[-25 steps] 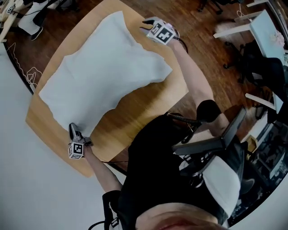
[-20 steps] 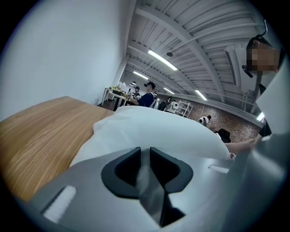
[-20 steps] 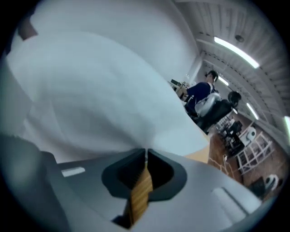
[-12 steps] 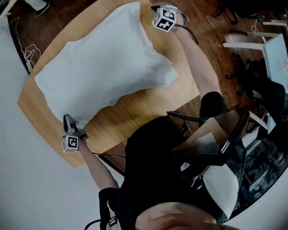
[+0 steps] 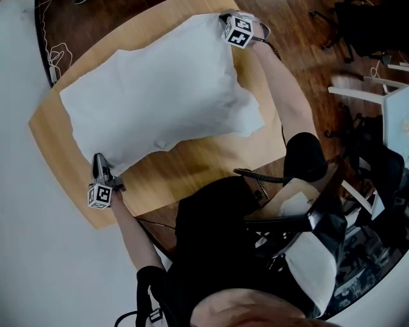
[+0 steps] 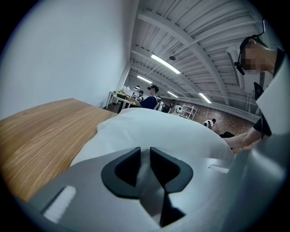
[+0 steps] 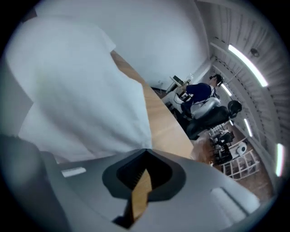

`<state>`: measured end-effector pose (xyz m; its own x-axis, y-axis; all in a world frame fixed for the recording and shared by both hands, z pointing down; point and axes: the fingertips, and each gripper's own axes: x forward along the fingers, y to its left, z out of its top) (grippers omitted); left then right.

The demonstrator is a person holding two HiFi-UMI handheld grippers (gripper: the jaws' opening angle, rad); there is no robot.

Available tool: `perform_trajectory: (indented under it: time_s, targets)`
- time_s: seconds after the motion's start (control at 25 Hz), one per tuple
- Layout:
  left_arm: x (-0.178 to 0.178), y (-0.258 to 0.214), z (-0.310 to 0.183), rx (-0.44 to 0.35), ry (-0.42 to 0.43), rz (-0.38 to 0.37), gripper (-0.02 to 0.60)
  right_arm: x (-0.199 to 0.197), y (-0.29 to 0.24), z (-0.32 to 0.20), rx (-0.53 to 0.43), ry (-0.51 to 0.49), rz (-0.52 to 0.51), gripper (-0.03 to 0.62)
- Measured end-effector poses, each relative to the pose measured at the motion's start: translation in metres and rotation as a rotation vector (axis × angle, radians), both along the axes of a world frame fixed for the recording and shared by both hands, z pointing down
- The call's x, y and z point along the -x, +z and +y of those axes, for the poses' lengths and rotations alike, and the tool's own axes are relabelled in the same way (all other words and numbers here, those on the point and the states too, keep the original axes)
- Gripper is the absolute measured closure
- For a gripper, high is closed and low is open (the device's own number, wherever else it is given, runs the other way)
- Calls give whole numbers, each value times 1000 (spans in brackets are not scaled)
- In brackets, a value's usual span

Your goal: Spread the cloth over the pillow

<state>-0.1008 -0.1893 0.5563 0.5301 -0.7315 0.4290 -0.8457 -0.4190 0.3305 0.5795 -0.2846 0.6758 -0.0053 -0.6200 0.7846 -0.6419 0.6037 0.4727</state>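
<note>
White cloth [image 5: 160,96] lies billowed across the wooden table [image 5: 211,159], upper left of the head view. Our left gripper [image 5: 97,161] nips its lower-left corner, jaws a sliver apart on the fabric. Our right gripper [image 5: 225,18] is pinched tight on the top corner.

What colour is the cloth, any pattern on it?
The cloth is plain white, no pattern; best seen in the head view against the wooden table.

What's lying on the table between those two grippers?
The white cloth spans the whole stretch from left gripper to right gripper, on the wooden table; the head view shows it.
</note>
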Motion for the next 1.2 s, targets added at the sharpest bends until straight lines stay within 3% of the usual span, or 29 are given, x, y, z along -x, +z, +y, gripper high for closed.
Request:
perform_trajectory:
  time_s: [0.12,0.2,0.24,0.32,0.36,0.4,0.44,0.52,0.6,0.68,0.76,0.8,0.88,0.92,1.0,1.04,1.12,1.2]
  targets:
    - [-2,0,-1,-3,-16,13,512,-52,-4,-1,48,59,112,588]
    - [0,-2,1,-9,-28,15,512,-67,-27,-3,0,164,19,590]
    - [2,-3,1,-15,-33,13,512,-59,-46,-7,-50,222,-120,591]
    - [4,-2,1,-25,-38,16,512,-16,-82,-11,-112,287,-530,583]
    - [1,1,0,-27,-35,21,512,11,-93,-9,-101,278,-723,583]
    - [-2,3,-2,-26,-34,26,512,36,-95,-3,-62,241,-834,583]
    - [-4,3,-2,-22,-36,29,512,55,-83,3,-8,188,-825,583]
    - [-2,1,1,-15,-44,33,512,60,-35,14,87,102,-548,594]
    - [1,-3,4,-7,-41,34,512,22,-4,17,94,161,-303,594]
    - [1,-8,3,-2,-23,28,512,-19,-18,16,38,281,-187,594]
    - [6,-23,-3,-19,-20,22,512,-9,-69,11,-73,266,-197,594]
    - [13,-33,-6,-36,-31,26,512,22,-105,7,-143,191,-251,594]
    - [27,-54,-15,-70,-56,42,512,115,-174,0,-267,-66,-368,594]
    - [30,-62,-21,-84,-56,43,512,162,-194,-2,-286,-198,-404,594]
    - [20,-76,-41,-107,-5,2,520,216,-175,-6,-170,-322,-395,594]
    - [8,-85,-57,-124,44,-43,526,215,-143,-8,-59,-301,-346,594]
    - [-27,-108,-99,-179,170,-168,535,170,-76,-9,144,-150,-188,594]
    - [-78,-128,-149,-254,333,-279,535,115,-58,-8,204,37,-64,594]
